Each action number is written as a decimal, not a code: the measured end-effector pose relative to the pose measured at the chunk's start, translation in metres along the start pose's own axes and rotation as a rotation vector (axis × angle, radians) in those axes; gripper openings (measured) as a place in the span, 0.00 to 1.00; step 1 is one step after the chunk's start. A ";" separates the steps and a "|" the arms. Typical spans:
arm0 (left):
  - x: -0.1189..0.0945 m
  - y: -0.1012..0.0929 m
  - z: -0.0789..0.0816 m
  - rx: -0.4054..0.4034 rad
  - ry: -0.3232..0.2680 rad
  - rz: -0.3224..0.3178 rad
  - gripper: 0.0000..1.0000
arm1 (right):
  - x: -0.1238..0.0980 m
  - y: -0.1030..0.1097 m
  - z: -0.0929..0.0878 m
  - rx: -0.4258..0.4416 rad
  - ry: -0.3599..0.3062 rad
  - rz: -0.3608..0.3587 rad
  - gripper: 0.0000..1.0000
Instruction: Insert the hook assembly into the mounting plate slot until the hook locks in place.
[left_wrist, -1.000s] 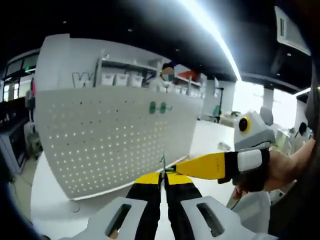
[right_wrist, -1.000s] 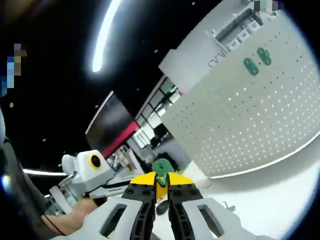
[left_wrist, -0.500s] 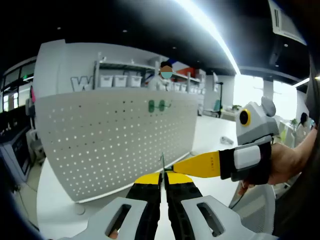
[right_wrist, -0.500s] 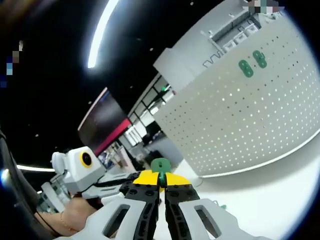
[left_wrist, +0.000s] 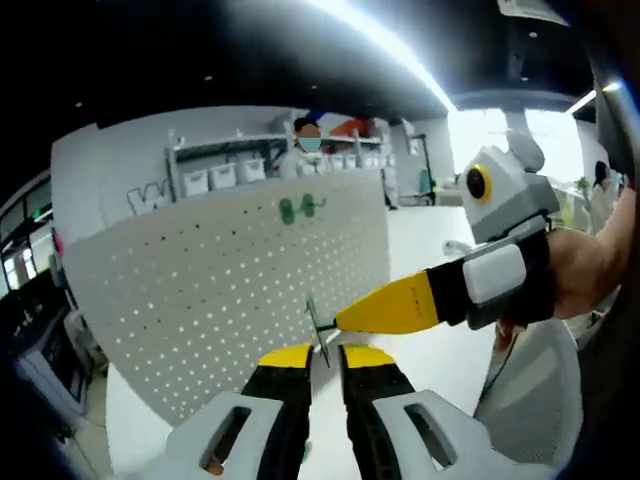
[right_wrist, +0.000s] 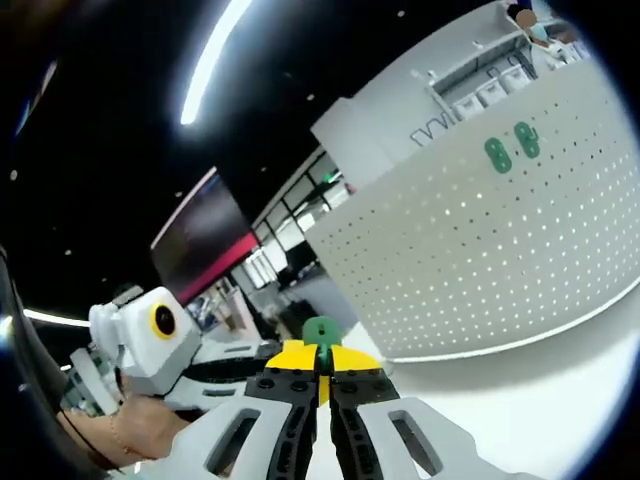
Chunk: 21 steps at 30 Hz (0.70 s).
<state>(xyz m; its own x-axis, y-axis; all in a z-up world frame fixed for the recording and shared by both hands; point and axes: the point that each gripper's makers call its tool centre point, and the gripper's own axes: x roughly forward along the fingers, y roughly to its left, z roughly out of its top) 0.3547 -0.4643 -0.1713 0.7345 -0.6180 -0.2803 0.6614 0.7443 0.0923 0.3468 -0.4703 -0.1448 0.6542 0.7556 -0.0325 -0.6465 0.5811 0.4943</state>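
Observation:
A white perforated mounting board (left_wrist: 230, 280) stands upright on the table, with two green hooks (left_wrist: 297, 208) fixed near its top edge. A small green hook piece (left_wrist: 318, 325) hangs in front of the board, pinched by the yellow tips of my right gripper (left_wrist: 340, 322), which reaches in from the right. My left gripper (left_wrist: 325, 358) sits just below the piece with its jaws slightly apart and nothing between them. In the right gripper view my right gripper (right_wrist: 320, 360) is shut on the green hook piece (right_wrist: 321, 331). The board (right_wrist: 480, 250) and its two green hooks (right_wrist: 510, 147) lie beyond.
The white table (left_wrist: 440, 350) runs under and to the right of the board. Behind the board are a shelf of white bins (left_wrist: 215, 175) and a person (left_wrist: 305, 135). A white chair back (left_wrist: 540, 390) stands at the lower right. The hand holding the left gripper (right_wrist: 110, 430) is at the lower left.
My left jaws have parted and let go of the green hook piece, which stays in the right gripper. Both views have tilted and the board looks slightly nearer.

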 end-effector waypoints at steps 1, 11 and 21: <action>0.000 0.001 0.000 -0.004 -0.005 0.005 0.30 | 0.000 0.000 0.000 -0.015 0.005 -0.001 0.00; 0.005 -0.010 -0.010 -0.038 0.007 -0.047 0.85 | 0.001 -0.006 0.006 -0.129 0.009 -0.023 0.00; 0.004 -0.019 -0.011 -0.121 0.000 -0.082 1.00 | 0.004 -0.018 0.006 -0.211 0.035 -0.043 0.00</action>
<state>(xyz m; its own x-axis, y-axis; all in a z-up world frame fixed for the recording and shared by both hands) 0.3434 -0.4779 -0.1845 0.6790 -0.6779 -0.2818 0.6959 0.7166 -0.0468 0.3634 -0.4793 -0.1481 0.6715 0.7365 -0.0820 -0.6883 0.6609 0.2990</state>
